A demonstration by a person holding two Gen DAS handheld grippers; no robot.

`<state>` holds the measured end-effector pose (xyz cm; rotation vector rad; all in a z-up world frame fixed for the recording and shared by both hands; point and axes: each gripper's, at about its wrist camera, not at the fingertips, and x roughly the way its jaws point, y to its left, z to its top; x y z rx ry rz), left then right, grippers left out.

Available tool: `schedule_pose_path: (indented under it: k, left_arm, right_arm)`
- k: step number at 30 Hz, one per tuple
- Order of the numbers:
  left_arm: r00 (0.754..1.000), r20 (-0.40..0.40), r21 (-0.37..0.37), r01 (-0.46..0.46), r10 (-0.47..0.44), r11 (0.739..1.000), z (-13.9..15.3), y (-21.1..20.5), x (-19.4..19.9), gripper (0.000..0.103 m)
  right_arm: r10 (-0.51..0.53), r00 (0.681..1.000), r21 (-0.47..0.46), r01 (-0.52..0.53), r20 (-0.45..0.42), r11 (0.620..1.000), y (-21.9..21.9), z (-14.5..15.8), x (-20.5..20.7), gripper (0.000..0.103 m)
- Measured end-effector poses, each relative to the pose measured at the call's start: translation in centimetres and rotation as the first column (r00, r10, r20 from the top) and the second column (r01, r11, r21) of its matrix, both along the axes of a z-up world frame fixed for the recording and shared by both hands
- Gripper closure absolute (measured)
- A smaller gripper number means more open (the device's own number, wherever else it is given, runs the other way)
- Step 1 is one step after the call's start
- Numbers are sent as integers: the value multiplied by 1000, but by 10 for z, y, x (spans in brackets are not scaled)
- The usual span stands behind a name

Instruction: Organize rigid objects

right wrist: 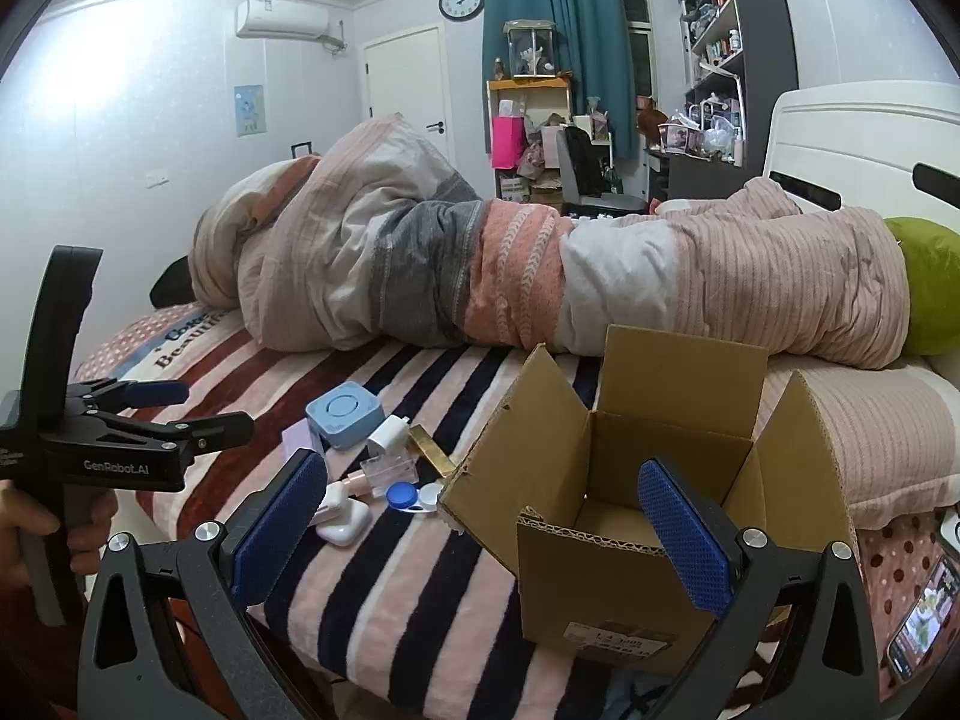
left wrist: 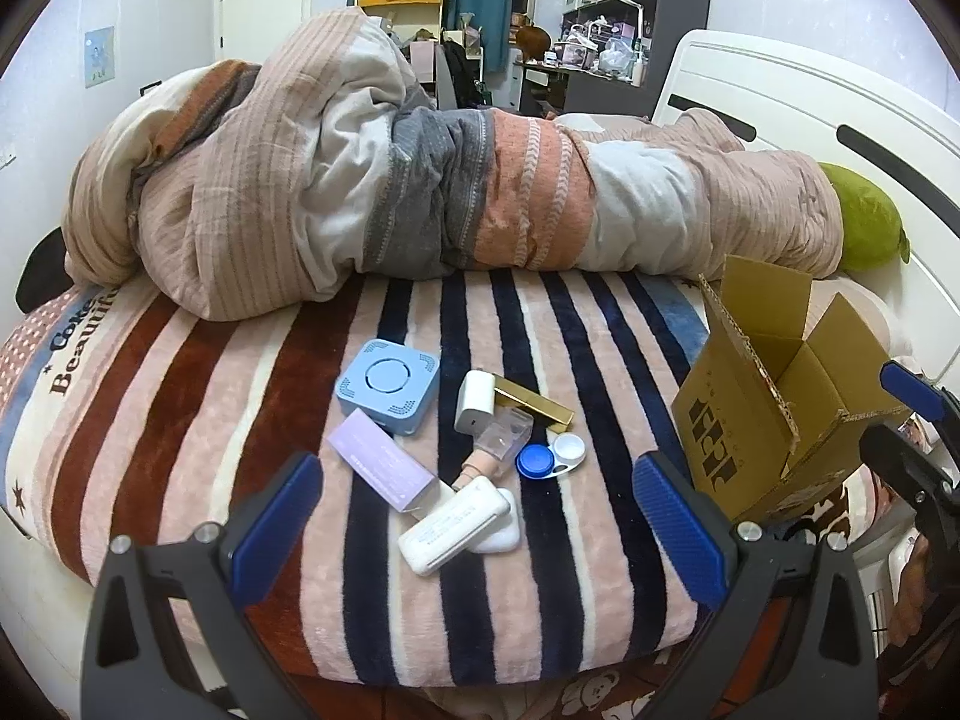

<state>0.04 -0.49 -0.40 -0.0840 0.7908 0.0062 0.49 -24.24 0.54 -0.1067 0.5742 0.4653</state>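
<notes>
Small rigid items lie on the striped blanket (left wrist: 180,420): a blue square box (left wrist: 389,385), a lilac box (left wrist: 381,468), a white charger (left wrist: 474,400), a gold bar (left wrist: 534,403), a clear box (left wrist: 507,434), a blue-and-white lens case (left wrist: 549,456) and white cases (left wrist: 453,525). An open cardboard box (left wrist: 774,396) stands to their right; it also shows in the right wrist view (right wrist: 630,480). My left gripper (left wrist: 477,516) is open and empty, just in front of the white cases. My right gripper (right wrist: 483,522) is open and empty, in front of the cardboard box.
A rolled duvet (left wrist: 420,180) lies across the bed behind the items. A green cushion (left wrist: 867,222) and white headboard (left wrist: 840,108) are at the right. A phone (right wrist: 921,618) lies at the lower right. Shelves and a desk stand at the back.
</notes>
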Motion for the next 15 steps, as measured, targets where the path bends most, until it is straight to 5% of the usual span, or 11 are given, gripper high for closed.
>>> schedule_pose_path:
  k: [15]
  left_arm:
    - [1000, -7, -11, 10, -11, 1000, 0, -1, 1, 0]
  right_arm:
    - [19, 1000, 2, -19, -14, 1000, 2, -2, -1, 0]
